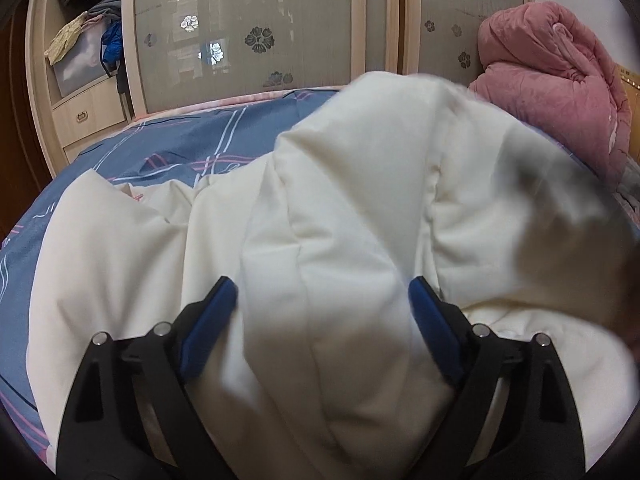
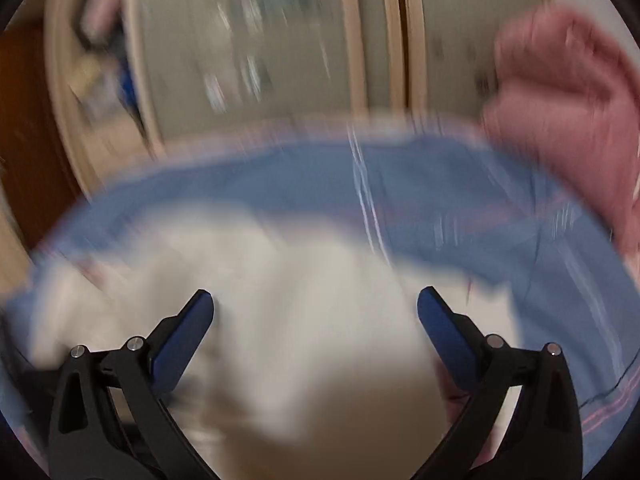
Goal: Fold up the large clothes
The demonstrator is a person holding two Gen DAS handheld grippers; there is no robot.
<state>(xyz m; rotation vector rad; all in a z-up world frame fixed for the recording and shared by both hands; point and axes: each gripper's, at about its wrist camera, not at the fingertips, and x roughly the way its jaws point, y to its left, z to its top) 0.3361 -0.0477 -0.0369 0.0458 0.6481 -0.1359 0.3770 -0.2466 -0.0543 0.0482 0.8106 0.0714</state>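
Observation:
A cream padded garment [image 1: 360,160] lies heaped on a blue bed sheet [image 1: 180,148] with pink and white lines. My left gripper [image 1: 322,282] points down into it, its jaws wide apart, with a thick fold of the cream fabric bulging up between the blue pads [image 1: 208,332]. I cannot see the pads squeezing the fold. The right wrist view is badly blurred. In it my right gripper [image 2: 316,292] stands open over the cream garment [image 2: 280,280], and nothing is gripped between its fingers. A dark smear [image 1: 560,200] crosses the garment's right side in the left wrist view.
A rolled pink quilt [image 1: 560,80] sits on the far right of the bed, near the wall. Behind the bed stands a wardrobe with frosted flower-patterned doors [image 1: 256,20]. Its open shelf [image 1: 88,32] on the left holds several clothes. Bare sheet [image 2: 440,184] shows beyond the garment.

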